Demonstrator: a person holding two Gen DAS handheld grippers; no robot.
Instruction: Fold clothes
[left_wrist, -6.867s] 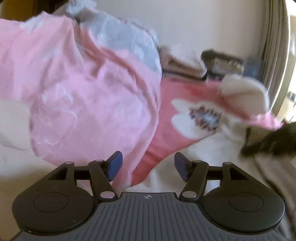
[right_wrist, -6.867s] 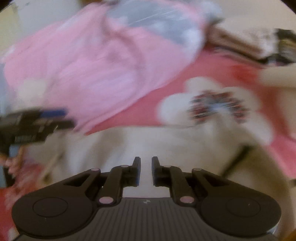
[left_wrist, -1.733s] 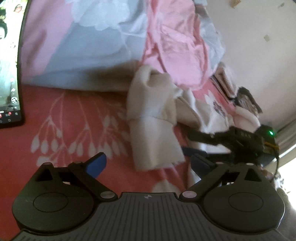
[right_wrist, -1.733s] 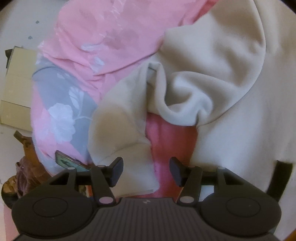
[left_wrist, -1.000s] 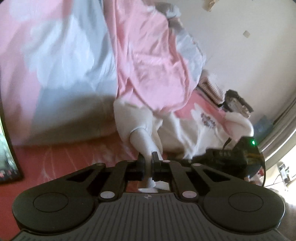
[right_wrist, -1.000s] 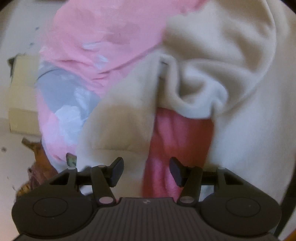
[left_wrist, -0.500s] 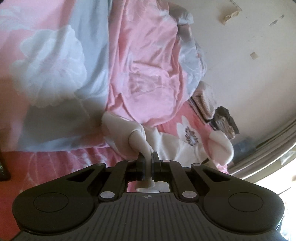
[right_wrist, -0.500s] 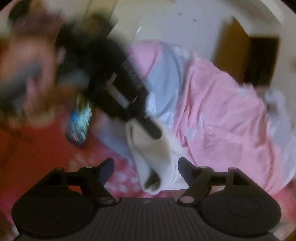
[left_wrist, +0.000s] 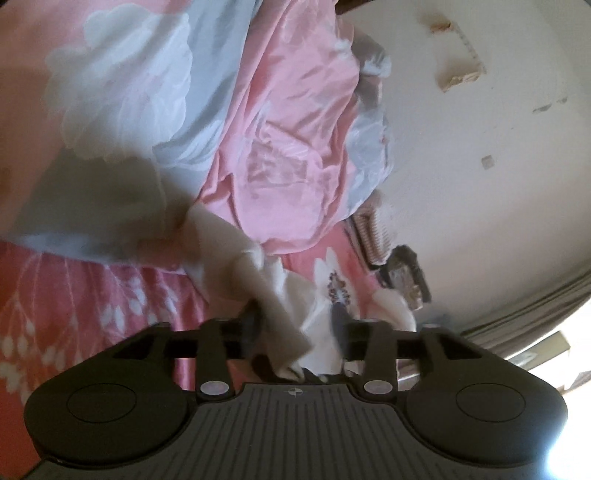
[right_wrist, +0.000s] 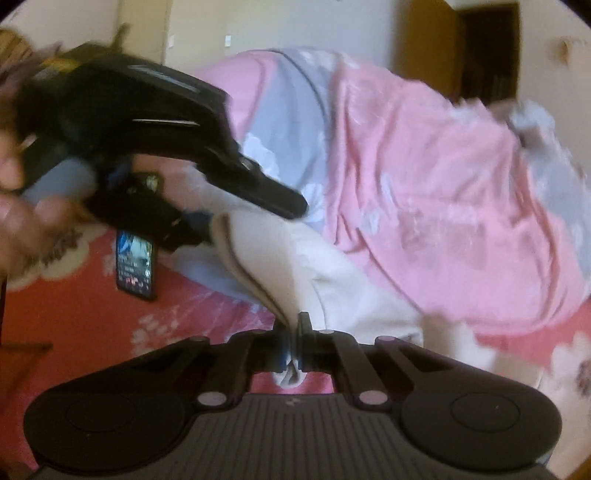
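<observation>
A cream garment (left_wrist: 273, 291) lies crumpled on the red floral bedsheet (left_wrist: 74, 302), against a pink and grey duvet (left_wrist: 288, 147). My left gripper (left_wrist: 295, 321) has its jaws opening, with a cream sleeve end hanging loosely between them. In the right wrist view my right gripper (right_wrist: 294, 325) is shut on the edge of the cream garment (right_wrist: 295, 258), which rises as a taut band toward the left gripper (right_wrist: 243, 218). A hand (right_wrist: 22, 221) holds that gripper at the left edge.
A phone (right_wrist: 135, 260) with a lit screen lies on the red bedsheet (right_wrist: 74, 325) behind the left gripper. The pink and grey duvet (right_wrist: 424, 166) is heaped at the back. A striped stack (left_wrist: 369, 236) and a dark object (left_wrist: 406, 277) sit by the wall.
The left jaws, shut on the cream sleeve before, have come apart. The right jaws, wide half a second ago, have shut on the garment's edge, and the right view has rolled and risen.
</observation>
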